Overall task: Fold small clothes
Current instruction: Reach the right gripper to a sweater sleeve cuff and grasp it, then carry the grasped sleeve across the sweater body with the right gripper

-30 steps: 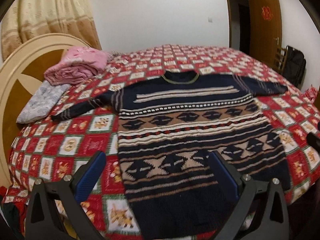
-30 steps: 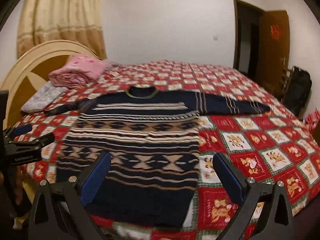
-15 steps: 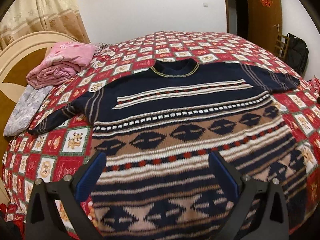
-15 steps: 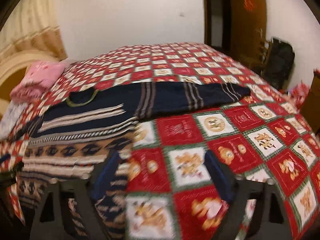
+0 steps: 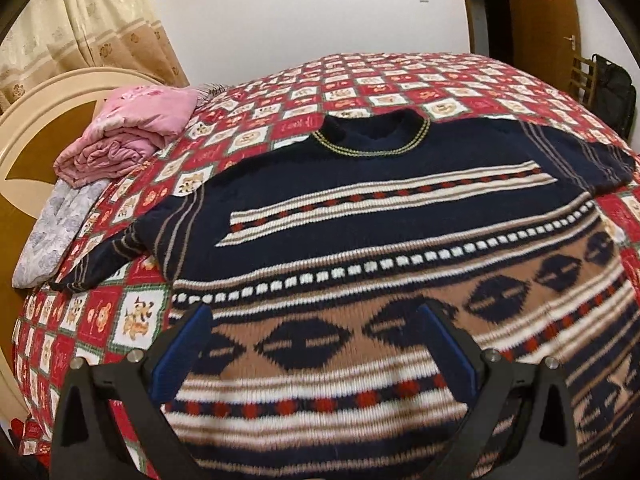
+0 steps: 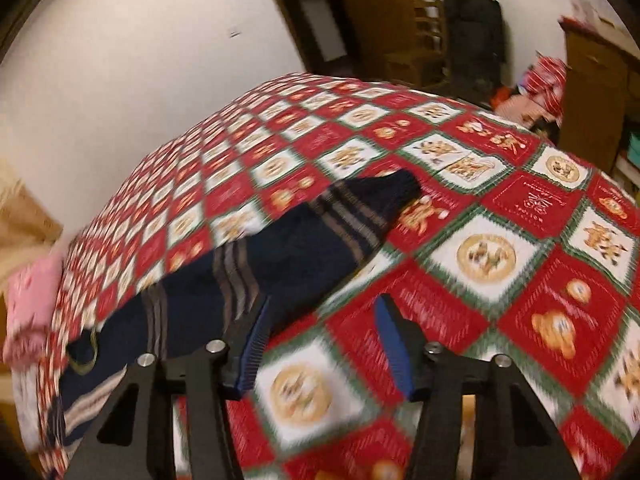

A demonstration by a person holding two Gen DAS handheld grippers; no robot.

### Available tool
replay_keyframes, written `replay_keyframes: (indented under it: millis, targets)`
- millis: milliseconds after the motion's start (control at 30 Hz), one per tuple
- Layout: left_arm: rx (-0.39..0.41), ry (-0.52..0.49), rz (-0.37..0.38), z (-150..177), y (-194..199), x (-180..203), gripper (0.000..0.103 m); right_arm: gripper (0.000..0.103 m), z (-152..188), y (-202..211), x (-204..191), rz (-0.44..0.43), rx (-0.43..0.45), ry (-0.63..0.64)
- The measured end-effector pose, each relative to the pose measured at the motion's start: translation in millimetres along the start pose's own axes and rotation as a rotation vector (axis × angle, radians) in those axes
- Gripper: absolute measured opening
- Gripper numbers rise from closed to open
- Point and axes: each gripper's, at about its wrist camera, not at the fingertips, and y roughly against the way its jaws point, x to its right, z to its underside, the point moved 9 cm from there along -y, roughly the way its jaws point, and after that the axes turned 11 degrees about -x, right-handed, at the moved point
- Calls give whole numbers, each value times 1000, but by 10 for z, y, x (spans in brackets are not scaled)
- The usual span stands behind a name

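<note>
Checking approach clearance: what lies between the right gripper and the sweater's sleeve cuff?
Only bare bedspread, in the right wrist view; right gripper grips nothing, sleeve cuff beyond.

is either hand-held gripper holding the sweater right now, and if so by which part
Neither. The left hand-held gripper is open above the sweater body; the right hand-held gripper, jaws just closing, has nothing between them.

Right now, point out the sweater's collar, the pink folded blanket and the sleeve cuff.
Sweater collar (image 5: 374,136), left wrist view, on the navy neckband's middle.
Pink folded blanket (image 5: 128,132), left wrist view, on its top fold.
Sleeve cuff (image 6: 394,190), right wrist view, on the ribbed end.
</note>
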Motion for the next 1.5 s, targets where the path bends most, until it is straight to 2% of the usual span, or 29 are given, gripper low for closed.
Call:
replay_keyframes:
  millis: [133,267,567,667,700,833,967,1100,1233,1500]
  targets:
    - [-17,1,-32,-65,-143,-4,103,52,-269,-239,218,1,8,-54]
    - [-23,11,-60,-143,-246,-51,103,45,-554,-485,440,18,15,-100]
    - [-40,33,-88,-269,-429,-120,103,42,-829,-964,638,21,-17,-154]
    - [-57,31,-83,-255,-505,-104,103,35,-894,-1023,643,6,-5,-165]
    - [-61,29,-83,-246,-517,-98,103,26,-902,-1044,651,-4,-9,-172]
    - [-76,24,-76,-197,-569,-81,103,15,-929,-1085,630,-36,-15,-173]
    - [-82,28,-67,-172,-572,-101,103,13,-910,-1025,524,-16,-1,-120]
    - [-86,41,-55,-158,-558,-134,103,12,-872,-839,276,-1,45,-41]
    - [-86,41,-15,-119,-521,-113,103,12,-766,-592,-186,-4,78,87]
    - [-91,14,15,-32,-465,-116,103,12,-163,-236,-1562,-63,91,389]
